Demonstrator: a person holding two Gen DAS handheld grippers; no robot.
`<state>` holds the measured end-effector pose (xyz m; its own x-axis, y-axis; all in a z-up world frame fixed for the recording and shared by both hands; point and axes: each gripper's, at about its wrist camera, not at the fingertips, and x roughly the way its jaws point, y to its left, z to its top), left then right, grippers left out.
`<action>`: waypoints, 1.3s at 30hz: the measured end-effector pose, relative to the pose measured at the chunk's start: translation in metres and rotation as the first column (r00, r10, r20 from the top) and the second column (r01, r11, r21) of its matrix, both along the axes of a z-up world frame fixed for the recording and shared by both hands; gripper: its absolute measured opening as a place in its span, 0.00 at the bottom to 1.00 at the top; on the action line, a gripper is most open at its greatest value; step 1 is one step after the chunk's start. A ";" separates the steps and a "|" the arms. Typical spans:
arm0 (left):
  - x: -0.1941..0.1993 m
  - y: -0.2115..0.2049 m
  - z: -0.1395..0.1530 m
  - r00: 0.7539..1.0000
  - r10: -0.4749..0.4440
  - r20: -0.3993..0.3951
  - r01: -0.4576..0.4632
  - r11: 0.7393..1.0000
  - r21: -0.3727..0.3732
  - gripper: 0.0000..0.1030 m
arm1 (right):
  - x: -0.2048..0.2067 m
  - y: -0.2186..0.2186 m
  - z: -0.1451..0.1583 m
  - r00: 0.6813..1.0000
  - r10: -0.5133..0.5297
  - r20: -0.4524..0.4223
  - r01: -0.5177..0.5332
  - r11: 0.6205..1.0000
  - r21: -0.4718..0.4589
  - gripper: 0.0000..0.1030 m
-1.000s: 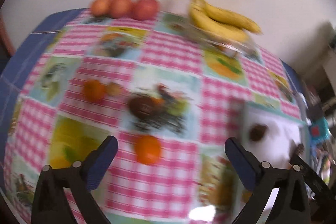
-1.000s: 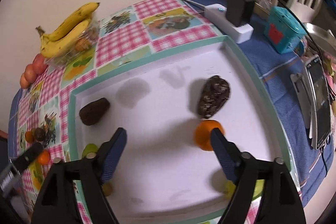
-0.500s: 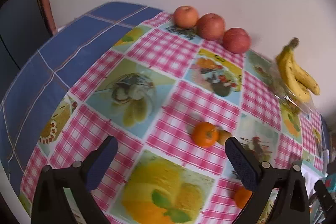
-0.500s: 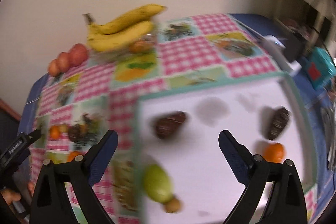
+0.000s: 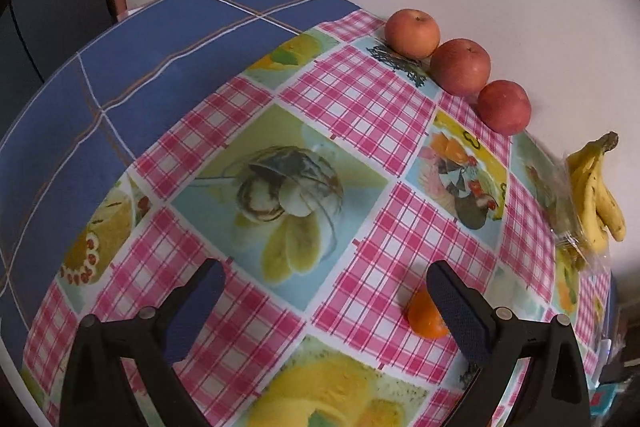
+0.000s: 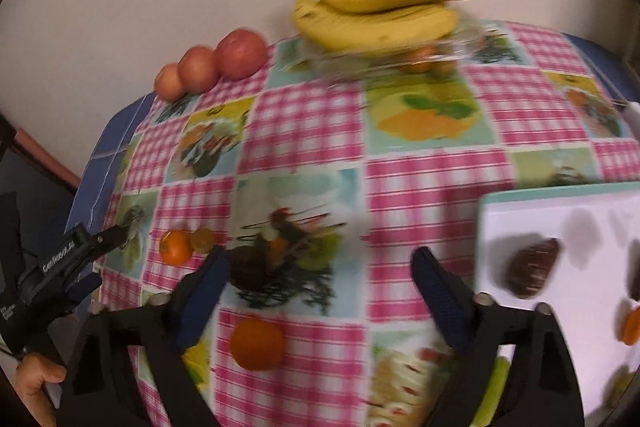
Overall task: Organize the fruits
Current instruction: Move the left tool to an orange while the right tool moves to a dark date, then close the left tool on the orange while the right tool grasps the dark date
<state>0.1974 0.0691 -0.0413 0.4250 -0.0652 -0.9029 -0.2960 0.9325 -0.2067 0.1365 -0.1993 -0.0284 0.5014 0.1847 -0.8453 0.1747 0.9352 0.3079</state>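
My left claw point(image 5: 326, 301) hung wide open over the counter point(image 5: 360, 107), a small round orange tangerine point(image 5: 425, 315) just beside its right finger. My right claw point(image 6: 320, 287) gaped too, above another tangerine point(image 6: 258, 343).

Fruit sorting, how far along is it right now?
Partly done: a dark brown fruit and an orange already lie on the white tray. Nothing is in hand; the left gripper and right gripper are open. Two oranges still sit on the tablecloth.
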 end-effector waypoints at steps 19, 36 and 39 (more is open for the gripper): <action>0.004 -0.027 -0.016 0.996 -0.086 -0.029 0.081 0.987 -0.139 0.90 | 0.019 0.034 -0.028 0.995 0.096 -0.039 -0.092 0.991 0.097 0.36; 0.003 -0.058 -0.029 0.981 -0.190 -0.045 0.172 0.947 -0.270 0.35 | 0.012 -0.007 -0.030 0.998 0.001 -0.057 0.006 0.994 0.111 0.36; 0.002 -0.062 -0.025 0.982 -0.185 -0.043 0.171 0.959 -0.228 0.35 | 0.011 -0.007 -0.030 0.998 0.002 -0.059 0.005 0.994 0.108 0.36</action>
